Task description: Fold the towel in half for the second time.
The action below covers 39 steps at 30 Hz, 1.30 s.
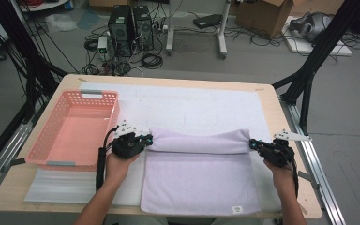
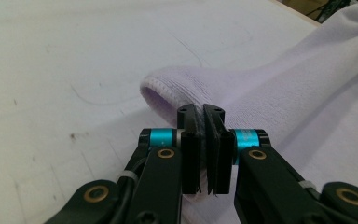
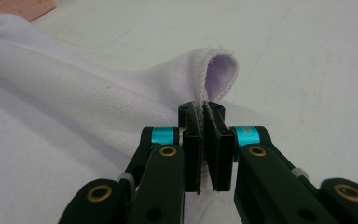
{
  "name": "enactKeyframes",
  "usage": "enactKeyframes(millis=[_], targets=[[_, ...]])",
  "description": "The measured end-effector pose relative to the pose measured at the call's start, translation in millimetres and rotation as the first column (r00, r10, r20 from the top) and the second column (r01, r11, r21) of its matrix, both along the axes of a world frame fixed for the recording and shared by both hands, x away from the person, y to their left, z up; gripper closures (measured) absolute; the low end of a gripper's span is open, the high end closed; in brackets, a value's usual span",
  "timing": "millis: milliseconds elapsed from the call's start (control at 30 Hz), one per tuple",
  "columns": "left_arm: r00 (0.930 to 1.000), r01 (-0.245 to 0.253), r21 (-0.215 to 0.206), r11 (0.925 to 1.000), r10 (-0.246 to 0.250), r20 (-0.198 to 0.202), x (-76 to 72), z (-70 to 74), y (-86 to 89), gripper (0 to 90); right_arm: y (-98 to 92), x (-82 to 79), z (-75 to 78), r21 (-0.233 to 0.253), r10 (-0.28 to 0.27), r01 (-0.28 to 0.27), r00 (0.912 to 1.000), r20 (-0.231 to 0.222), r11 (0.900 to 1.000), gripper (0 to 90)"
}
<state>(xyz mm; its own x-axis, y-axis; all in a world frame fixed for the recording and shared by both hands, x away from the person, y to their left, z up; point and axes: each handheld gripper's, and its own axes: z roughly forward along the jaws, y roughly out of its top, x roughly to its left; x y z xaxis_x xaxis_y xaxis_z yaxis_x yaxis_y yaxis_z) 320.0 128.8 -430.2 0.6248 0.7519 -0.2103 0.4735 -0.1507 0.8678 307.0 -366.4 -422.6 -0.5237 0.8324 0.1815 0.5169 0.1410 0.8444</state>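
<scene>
Left gripper (image 1: 146,139) clamped on the left end of the lilac towel (image 1: 199,178), jaws pressed together with the hemmed edge pinched between them. Just ahead of those jaws in the left gripper view (image 2: 204,140), a loop of towel (image 2: 261,88) curling up and over, open end facing the camera, then running away to the upper right as a long raised roll. Beyond and to the left of the jaws, bare white mat (image 2: 74,60), lightly scuffed.

Right gripper (image 1: 254,144) likewise closed tight on the towel's right end, fabric edge sandwiched in the narrow slit between the jaws. Seen from the right gripper view (image 3: 204,140), a small arch of towel (image 3: 98,107) standing directly above the jaw tips, stitched hem visible, with the roll stretching off to the upper left. Flat towel lying below and to the left of that gripper; white mat to its right.

From the high view, fold held up between the two grippers, spanning straight from one to the other, with the rest of the towel spread flat on the table (image 1: 272,108) on the near side of both, toward the person. Pink basket (image 1: 75,129) just beside the left gripper, on its outer side, apart from the towel. Hands (image 1: 119,164) behind each gripper, forearms entering from the near edge.
</scene>
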Motion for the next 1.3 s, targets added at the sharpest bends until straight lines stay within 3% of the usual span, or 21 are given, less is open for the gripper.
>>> enactKeyframes(millis=[133,267,300,333,367,467,567,700,800,867,900,933,1133,1300], targets=[[0.9993,0.022,0.010,0.9997,-0.022,-0.030,-10.6,-11.7,3.8,85.0,-1.9,-13.3,-8.1,0.003,0.010,-0.010,0.9999,-0.010,1.000,86.3],[0.9986,0.038,0.009,0.9992,-0.038,-0.036,-11.5,-14.3,2.4,81.5,-0.3,-19.9,-15.9,-0.018,0.019,-0.020,0.9994,-0.028,1.000,84.7],[0.9990,0.034,0.003,0.9994,-0.033,-0.030,-10.4,-13.2,2.1,74.4,-0.2,-20.2,-15.8,-0.014,0.014,-0.014,0.9994,-0.032,1.000,80.4],[0.9994,0.021,-0.004,0.9998,-0.021,-0.028,-8.2,-11.8,1.4,61.9,-0.7,-19.7,-14.5,-0.003,0.002,-0.002,0.9995,-0.033,1.000,68.5],[0.9996,0.013,-0.004,0.9999,-0.013,-0.026,-6.3,-11.0,1.4,52.7,-1.4,-18.4,-11.5,0.009,-0.030,0.030,0.9989,-0.036,0.999,58.8],[0.9995,-0.029,-0.023,0.9993,0.029,-0.014,3.9,-7.7,2.8,42.4,-1.7,-13.2,-3.5,-0.003,-0.061,0.061,0.9980,-0.015,0.998,50.8],[0.9980,-0.046,-0.014,0.9988,0.046,-0.044,17.0,-7.1,3.0,41.0,2.2,-0.4,3.1,-0.023,-0.077,0.076,0.9966,-0.029,0.997,44.9],[0.9949,-0.041,-0.050,0.9979,0.037,-0.094,31.3,-12.3,-0.3,44.6,9.8,21.7,5.5,-0.072,-0.090,0.084,0.9930,-0.077,0.994,42.0],[0.9913,-0.009,-0.054,0.9985,0.001,-0.132,33.5,-17.5,-1.7,68.4,12.8,33.7,2.9,-0.085,-0.091,0.082,0.9890,-0.116,0.993,50.6],[0.9897,0.007,-0.051,0.9987,-0.014,-0.143,32.9,-19.0,-2.6,79.9,12.3,38.1,-0.2,-0.086,-0.064,0.052,0.9880,-0.140,0.995,68.3],[0.9909,0.004,-0.054,0.9985,-0.011,-0.134,31.2,-17.8,-2.3,82.5,12.4,38.6,-1.2,-0.084,-0.047,0.034,0.9873,-0.152,0.996,79.2],[0.9927,0.009,-0.063,0.9980,-0.017,-0.120,30.1,-16.0,-1.5,83.7,12.9,37.5,-0.9,-0.093,-0.043,0.029,0.9875,-0.152,0.995,84.3],[0.9988,0.010,-0.090,0.9959,-0.015,-0.046,12.4,-2.1,2.5,84.7,13.2,18.7,6.8,-0.080,-0.037,0.031,0.9966,-0.074,0.996,85.7],[0.9997,0.024,-0.097,0.9950,-0.025,-0.007,-12.6,-1.9,6.7,84.5,11.2,-7.5,9.3,-0.041,-0.033,0.033,0.9992,-0.022,0.999,85.6]])
